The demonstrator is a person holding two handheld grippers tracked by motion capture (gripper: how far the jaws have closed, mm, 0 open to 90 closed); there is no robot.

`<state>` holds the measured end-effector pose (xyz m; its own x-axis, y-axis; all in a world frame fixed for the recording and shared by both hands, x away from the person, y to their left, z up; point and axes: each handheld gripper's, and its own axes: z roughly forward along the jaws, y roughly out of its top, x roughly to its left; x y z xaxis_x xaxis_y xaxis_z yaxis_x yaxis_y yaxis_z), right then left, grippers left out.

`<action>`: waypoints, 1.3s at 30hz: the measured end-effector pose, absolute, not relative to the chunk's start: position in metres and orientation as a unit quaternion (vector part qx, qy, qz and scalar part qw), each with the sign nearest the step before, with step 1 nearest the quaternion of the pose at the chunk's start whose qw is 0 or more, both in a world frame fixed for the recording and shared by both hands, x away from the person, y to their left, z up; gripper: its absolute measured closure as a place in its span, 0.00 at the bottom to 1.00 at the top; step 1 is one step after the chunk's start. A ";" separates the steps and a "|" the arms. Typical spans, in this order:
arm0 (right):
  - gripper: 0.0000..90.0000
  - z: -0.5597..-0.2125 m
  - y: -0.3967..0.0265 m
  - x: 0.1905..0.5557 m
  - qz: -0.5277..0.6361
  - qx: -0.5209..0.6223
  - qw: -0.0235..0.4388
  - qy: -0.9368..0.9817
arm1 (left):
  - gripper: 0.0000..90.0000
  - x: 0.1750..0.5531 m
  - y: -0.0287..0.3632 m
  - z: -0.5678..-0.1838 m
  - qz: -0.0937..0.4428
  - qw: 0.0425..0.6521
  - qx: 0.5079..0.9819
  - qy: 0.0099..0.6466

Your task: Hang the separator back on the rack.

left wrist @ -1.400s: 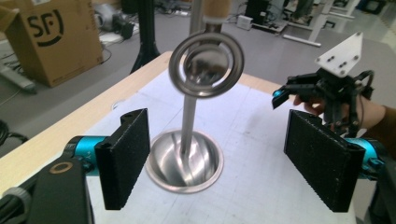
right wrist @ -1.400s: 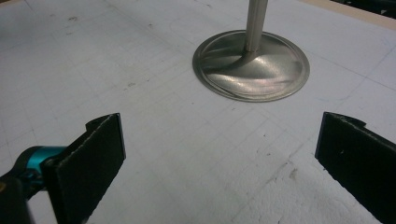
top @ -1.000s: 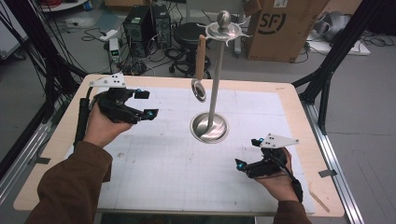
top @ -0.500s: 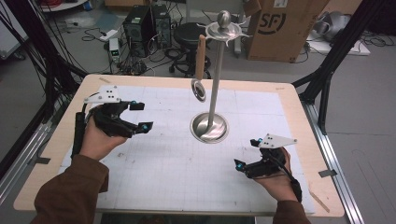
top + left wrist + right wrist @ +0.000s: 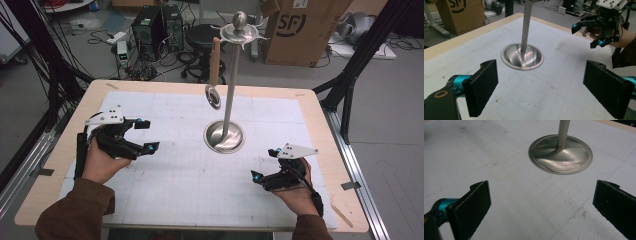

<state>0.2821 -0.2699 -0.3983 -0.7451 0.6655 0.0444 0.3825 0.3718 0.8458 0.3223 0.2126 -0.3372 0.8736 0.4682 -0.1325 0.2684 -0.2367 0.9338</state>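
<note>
A steel stand rises from a round dish base at the middle of the white gridded mat. A spoon with a wooden handle hangs from the disc at the stand's top, its metal bowl clear of the mat. My left gripper sits left of the base, open with nothing between its pads. My right gripper rests near the front right, also open and empty. The base and the right gripper lie ahead in the left gripper view. In the right gripper view the base lies beyond the open jaws.
The mat covers a wooden table with black frame posts at its corners. Beyond the far edge stand a cardboard box, computer towers and a stool on the floor.
My left hand has sunk and drawn back toward the near left of the mat, jaws still open. The right hand, stand and spoon have not moved.
</note>
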 end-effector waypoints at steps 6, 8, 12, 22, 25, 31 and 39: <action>0.00 -0.398 -0.271 0.282 0.460 0.323 0.153 0.813 | 0.11 0.318 0.219 -0.349 0.089 0.574 0.775 0.247; 0.00 -0.398 -0.271 0.282 0.461 0.324 0.154 0.811 | 0.09 0.316 0.221 -0.352 0.087 0.579 0.771 0.250; 0.00 -0.398 -0.271 0.283 0.461 0.323 0.156 0.812 | 0.09 0.315 0.223 -0.354 0.089 0.579 0.770 0.253; 0.00 -0.399 -0.275 0.283 0.465 0.324 0.152 0.810 | 0.07 0.315 0.224 -0.362 0.084 0.577 0.774 0.247; 0.00 -0.400 -0.277 0.283 0.466 0.329 0.150 0.808 | 0.06 0.315 0.225 -0.365 0.086 0.578 0.772 0.249; 0.00 -0.399 -0.281 0.281 0.468 0.330 0.153 0.805 | 0.02 0.314 0.224 -0.368 0.085 0.586 0.770 0.238; 0.00 -0.400 -0.279 0.282 0.463 0.329 0.153 0.809 | 0.02 0.314 0.224 -0.372 0.084 0.580 0.774 0.238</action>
